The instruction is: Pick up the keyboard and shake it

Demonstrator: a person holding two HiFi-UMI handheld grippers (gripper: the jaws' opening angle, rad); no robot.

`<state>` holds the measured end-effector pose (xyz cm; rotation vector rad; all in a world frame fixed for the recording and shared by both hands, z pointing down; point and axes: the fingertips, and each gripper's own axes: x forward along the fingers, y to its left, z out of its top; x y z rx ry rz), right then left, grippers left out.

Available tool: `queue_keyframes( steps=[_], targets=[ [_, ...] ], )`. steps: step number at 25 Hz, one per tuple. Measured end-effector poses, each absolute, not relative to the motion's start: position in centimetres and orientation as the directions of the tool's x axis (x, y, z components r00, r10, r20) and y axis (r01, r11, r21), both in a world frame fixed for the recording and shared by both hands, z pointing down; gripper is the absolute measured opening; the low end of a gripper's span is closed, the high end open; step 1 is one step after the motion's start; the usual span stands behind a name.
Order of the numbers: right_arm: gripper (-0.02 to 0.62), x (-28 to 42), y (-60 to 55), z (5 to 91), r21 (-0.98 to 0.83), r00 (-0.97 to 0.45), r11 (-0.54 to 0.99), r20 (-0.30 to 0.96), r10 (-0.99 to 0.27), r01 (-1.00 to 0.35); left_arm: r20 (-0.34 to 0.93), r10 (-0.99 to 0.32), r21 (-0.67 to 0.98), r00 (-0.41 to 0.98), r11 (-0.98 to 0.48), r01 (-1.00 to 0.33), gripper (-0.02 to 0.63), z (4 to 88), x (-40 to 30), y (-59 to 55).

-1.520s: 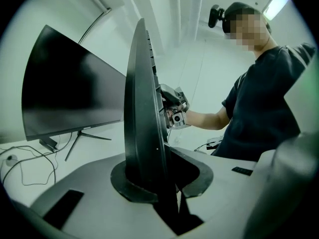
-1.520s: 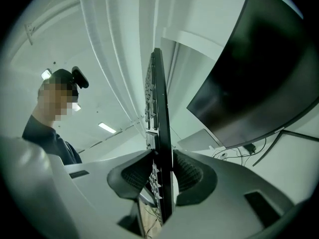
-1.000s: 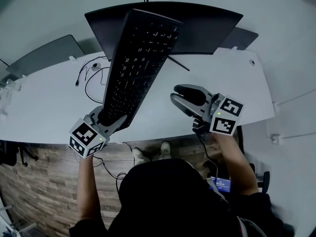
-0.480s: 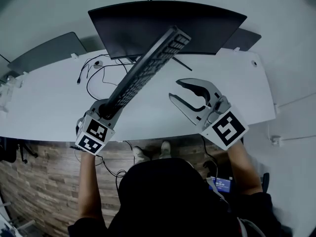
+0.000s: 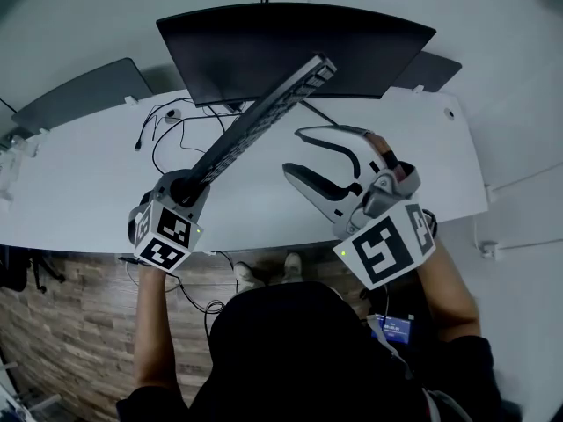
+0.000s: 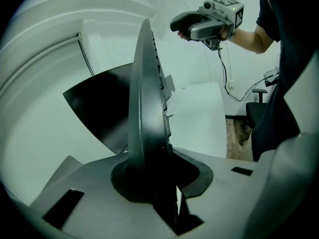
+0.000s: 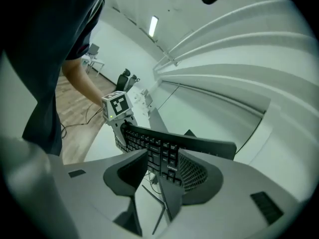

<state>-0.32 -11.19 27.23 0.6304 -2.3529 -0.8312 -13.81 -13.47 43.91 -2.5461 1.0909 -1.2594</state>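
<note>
While it hangs clear above the white bench [image 5: 79, 192], the keyboard [image 5: 255, 126] shows edge-on as a slim black bar. It slants from lower left up to the frame's top centre, across the dark monitor [image 5: 369, 51]. The left tongs [image 5: 186, 188] are clamped tight on its lower end. The right tongs [image 5: 295, 152], just right of centre, are opening with nothing between them, apart from the keyboard.

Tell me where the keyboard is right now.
In the head view the keyboard is left of centre, edge-on, one end clamped in the left gripper, slanting toward the monitor.
</note>
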Motion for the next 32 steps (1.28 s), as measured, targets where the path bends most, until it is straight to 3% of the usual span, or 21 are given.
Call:
queue_keyframes(
  steps=[6,12,21,32],
  targets=[
    [0.218,-1.9,-10.3,26.8,0.77,-0.697,0.631,0.402,-0.593,-0.093,0.674,-0.656,-0.446,0.34,-0.728,-0.521,0.089,44.0,-14.3,-13.3],
    [0.231,-3.2,-10.9,28.3,0.876,-0.613,0.47,0.43,-0.663,0.106,0.702,-0.656,-0.507,0.277,-0.734,-0.452,0.089,44.6,-14.9,-12.8],
    [0.236,-4.4,-11.5,32.5,0.83,-0.536,0.495,0.548,-0.642,0.255,0.714,-0.664,-0.557,0.221,-0.73,-0.396,0.089,45.0,-15.4,-12.8],
    [0.236,-5.4,-12.1,37.2,0.75,-0.446,0.577,0.659,-0.606,0.323,0.725,-0.671,-0.62,0.159,-0.735,-0.274,0.089,45.5,-15.1,-12.6]
  ],
)
